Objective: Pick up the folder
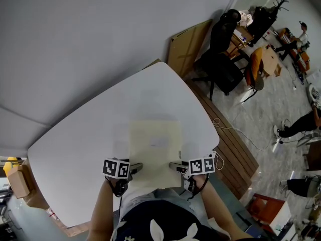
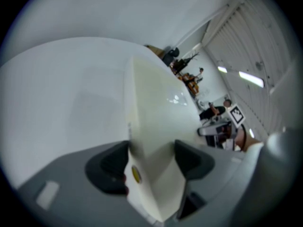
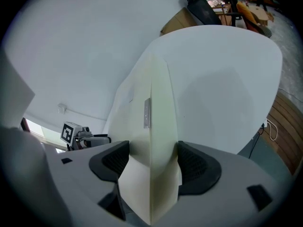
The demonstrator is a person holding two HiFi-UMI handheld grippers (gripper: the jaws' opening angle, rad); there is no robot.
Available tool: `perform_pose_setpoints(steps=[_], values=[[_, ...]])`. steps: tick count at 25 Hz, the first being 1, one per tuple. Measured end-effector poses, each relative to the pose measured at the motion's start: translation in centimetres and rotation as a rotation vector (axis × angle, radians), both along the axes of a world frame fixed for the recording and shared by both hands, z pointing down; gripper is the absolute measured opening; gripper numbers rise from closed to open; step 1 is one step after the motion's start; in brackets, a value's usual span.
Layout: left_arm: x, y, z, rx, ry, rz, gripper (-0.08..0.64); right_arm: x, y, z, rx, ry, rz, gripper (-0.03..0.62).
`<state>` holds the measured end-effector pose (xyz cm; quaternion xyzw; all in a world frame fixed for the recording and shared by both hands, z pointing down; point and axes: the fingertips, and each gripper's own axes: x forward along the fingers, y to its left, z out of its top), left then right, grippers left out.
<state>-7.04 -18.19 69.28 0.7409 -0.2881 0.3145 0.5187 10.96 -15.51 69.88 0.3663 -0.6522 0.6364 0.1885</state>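
A cream folder (image 1: 155, 149) lies flat at the near edge of the white table (image 1: 85, 129), its near end reaching past that edge toward me. My left gripper (image 1: 134, 167) holds its near left corner and my right gripper (image 1: 176, 167) its near right corner. In the left gripper view the folder (image 2: 156, 103) runs edge-on between the jaws of the left gripper (image 2: 151, 159), and both pads touch its faces. Likewise, in the right gripper view the folder (image 3: 151, 103) fills the gap of the right gripper (image 3: 153, 159), pads against both sides. The far gripper shows in each view.
The table's right edge (image 1: 210, 119) drops to a slatted wooden floor (image 1: 235, 154) with a white cable (image 1: 235, 132). A black office chair (image 1: 220, 59) and a cardboard sheet (image 1: 188, 44) stand beyond the far corner. A brown box (image 1: 17, 179) sits at the lower left. People are at the far right.
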Motion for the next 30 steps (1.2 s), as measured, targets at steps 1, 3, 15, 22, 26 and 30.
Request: perform_pose_setpoints(steps=[1,3,15,22,26,30], values=[[0.0,-0.1,-0.1,0.0,0.0,0.001,0.295,0.0,-0.1,-0.1,0.001,0.007,-0.002,0.287],[0.0,-0.1,-0.2,0.004,-0.003,-0.001,0.294,0.1,-0.1,-0.2,0.004,0.021,-0.009,0.285],[-0.3,0.3,-1.6,0.092,-0.017,-0.011,0.293,-0.1,-0.2,-1.8,0.094,0.079,-0.043,0.285],[0.0,-0.7,-3.5,0.174,-0.044,0.011,0.292,0.0,-0.9,-3.7,0.17,0.121,-0.054,0.284],[0.1,-1.2,-4.7,0.205,-0.04,0.006,0.291,0.0,-1.8,-5.4,0.232,0.162,-0.075,0.284],[0.3,-1.1,-5.6,0.231,-0.036,-0.001,0.291,0.1,-2.0,-6.6,0.277,0.188,-0.11,0.284]])
